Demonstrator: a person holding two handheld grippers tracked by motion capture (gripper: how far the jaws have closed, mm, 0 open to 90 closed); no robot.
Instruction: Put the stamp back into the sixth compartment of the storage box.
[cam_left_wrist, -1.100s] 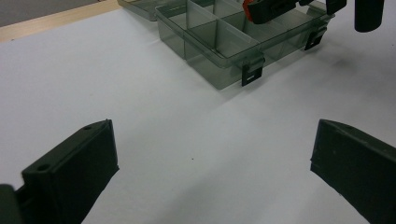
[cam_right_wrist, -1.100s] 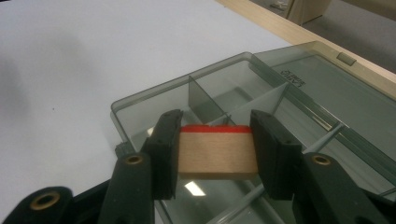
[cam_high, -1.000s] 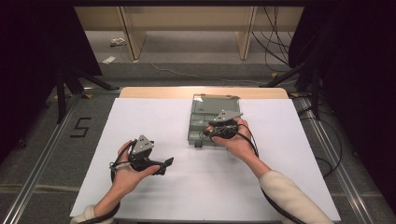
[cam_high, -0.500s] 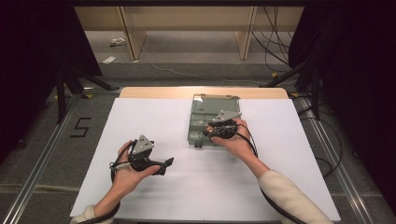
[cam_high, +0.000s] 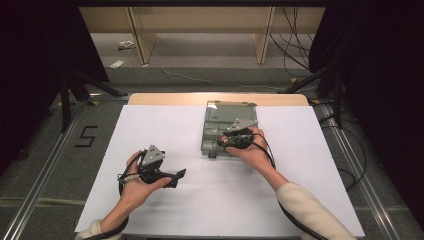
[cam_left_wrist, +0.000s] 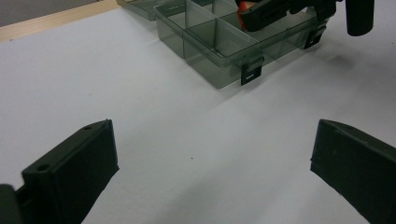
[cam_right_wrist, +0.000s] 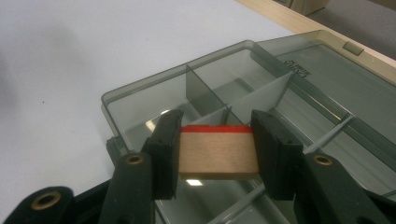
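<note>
High view: the right tool (cam_high: 231, 140) is held over the near compartments of the smoke-grey transparent plastic compartment box (cam_high: 220, 116), which lies open on the white-covered surface (cam_high: 150, 125) with its lid folded back toward the far edge. The left tool (cam_high: 176, 177) rests on the surface, well apart from the box.

Left gripper view: the left tool's jaws stand wide apart with nothing between them, bare white surface ahead. The box (cam_left_wrist: 219, 39) lies beyond, with the right tool (cam_left_wrist: 261, 14) above it.

Right gripper view: the right tool (cam_right_wrist: 215, 144) is clamped on a small wooden block with a red top face (cam_right_wrist: 217, 151), held above the box (cam_right_wrist: 140, 100), over a near compartment beside a divider. The block is pale, plain-grained, flat-sided, gripped across its two ends.

Step in hand, as judged: placing the block into a compartment. The next move calls for lowering it clear of the divider walls, then parting the jaws.
</note>
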